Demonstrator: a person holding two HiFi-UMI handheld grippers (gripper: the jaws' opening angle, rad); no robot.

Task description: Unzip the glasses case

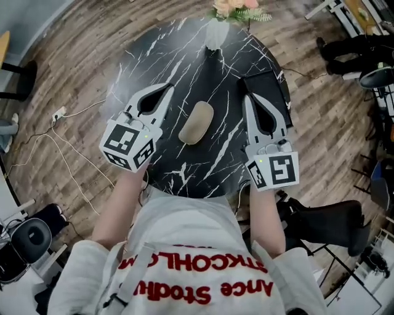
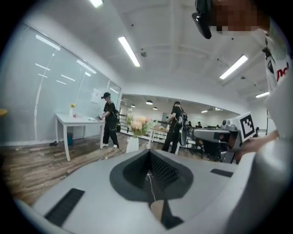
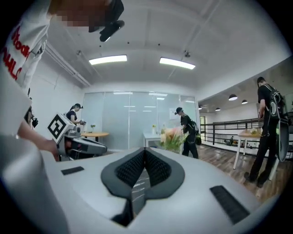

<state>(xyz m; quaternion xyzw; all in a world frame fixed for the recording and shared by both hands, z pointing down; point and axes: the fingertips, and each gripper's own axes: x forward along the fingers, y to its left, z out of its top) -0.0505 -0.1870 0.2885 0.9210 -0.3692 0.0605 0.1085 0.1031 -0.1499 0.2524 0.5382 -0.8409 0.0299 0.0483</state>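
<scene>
The glasses case (image 1: 196, 123) lies flat near the middle of the round black marble worktop (image 1: 184, 55). It is a tan oval and it looks closed from above. Its zipper is too small to see, so I cannot tell if it is zipped up or has been pulled open with the lid lying down. That means the scene could fit a case that needs unzipping, or one that is unzipped and just sitting shut. Nothing is touching the case. The left gripper (image 1: 167, 89) hangs in the air on the left side of the case, and its jaws are pressed together with nothing in them. The right gripper (image 1: 249, 98) hangs on the right side, well apart from the case, and its jaws are pressed together and empty too. Both point away from the person, out over the worktop. A flat black thing (image 1: 274, 83) lies under the right gripper. A white vase (image 1: 213, 34) of flowers (image 1: 237, 7) stands at the far edge.
</scene>
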